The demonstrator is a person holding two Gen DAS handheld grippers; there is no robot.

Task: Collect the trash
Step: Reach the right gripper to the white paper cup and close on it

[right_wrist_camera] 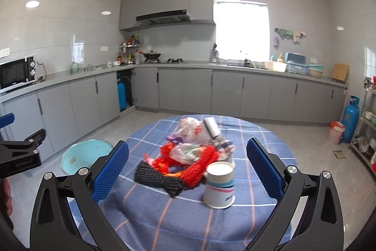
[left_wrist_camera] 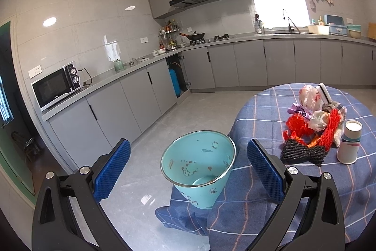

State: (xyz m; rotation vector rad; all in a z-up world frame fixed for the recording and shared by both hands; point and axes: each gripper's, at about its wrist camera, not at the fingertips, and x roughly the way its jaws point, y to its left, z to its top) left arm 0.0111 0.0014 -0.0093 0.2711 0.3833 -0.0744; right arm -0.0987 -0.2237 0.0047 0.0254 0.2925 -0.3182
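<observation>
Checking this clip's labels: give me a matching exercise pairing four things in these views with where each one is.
Things:
1. paper cup
2. turquoise bin
3. microwave
4. wok

Places:
A. on the stove at the back counter
B. on the floor beside the table
C. on the checked tablecloth, next to the trash pile
D. on the counter along the left wall

Pairs: 1-C, 2-B, 3-D, 4-A

I see the bin [left_wrist_camera: 198, 171] on the floor, just beside the table's [left_wrist_camera: 270, 211] left edge. The trash pile [right_wrist_camera: 188, 157] sits mid-table, the cup [right_wrist_camera: 219, 184] at its right.
</observation>
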